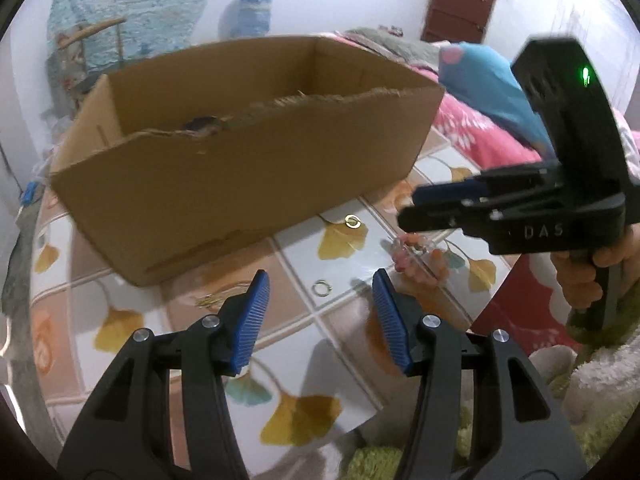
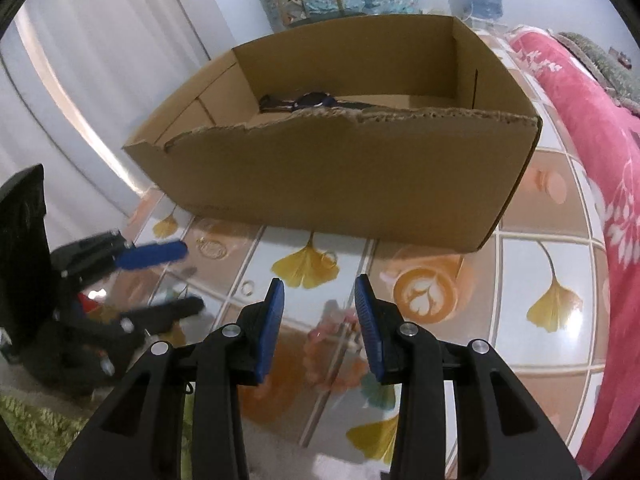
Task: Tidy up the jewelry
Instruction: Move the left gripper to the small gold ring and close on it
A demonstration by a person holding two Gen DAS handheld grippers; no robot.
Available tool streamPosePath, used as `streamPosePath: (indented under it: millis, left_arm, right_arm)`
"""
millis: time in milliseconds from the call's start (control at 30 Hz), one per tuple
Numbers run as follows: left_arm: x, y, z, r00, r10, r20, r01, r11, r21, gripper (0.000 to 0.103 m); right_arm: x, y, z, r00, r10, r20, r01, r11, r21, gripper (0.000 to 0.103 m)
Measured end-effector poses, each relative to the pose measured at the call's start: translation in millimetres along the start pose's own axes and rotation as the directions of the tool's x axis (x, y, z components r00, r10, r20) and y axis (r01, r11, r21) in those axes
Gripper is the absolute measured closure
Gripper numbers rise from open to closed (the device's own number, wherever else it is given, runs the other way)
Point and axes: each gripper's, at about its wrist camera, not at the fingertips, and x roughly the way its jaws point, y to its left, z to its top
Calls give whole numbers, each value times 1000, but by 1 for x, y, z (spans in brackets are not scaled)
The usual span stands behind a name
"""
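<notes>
Left tool spread, holding nothing, above the tiled bench. Right tool likewise spread and unloaded, over a blurred pink bead bracelet lying on the bench. One ring rests just beyond the left tool; a second ring lies nearer the cardboard box. A dark watch lies inside the box.
</notes>
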Motion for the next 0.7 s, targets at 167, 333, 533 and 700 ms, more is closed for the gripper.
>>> streamPosePath:
  millis: [167,333,533,700]
  left_arm:
    - [21,-6,1,999,-3,-46,4,1000,23,65]
    - [34,-2,1,995,25,-98,-22,999,29,75]
    - [38,-4,0,994,18,-109,-13,999,49,78]
    - [39,-5,0,993,35,-110,-26,996,80,86]
  right_arm:
    - [7,-2,4,1000,-12,18,12,1000,14,67]
    - [16,-4,4,1000,-10,13,9,1000,18,68]
    - [23,-5,6,1000,-3,12,3,1000,15,68]
    - [25,-6,6,1000,-1,9,1,1000,18,68]
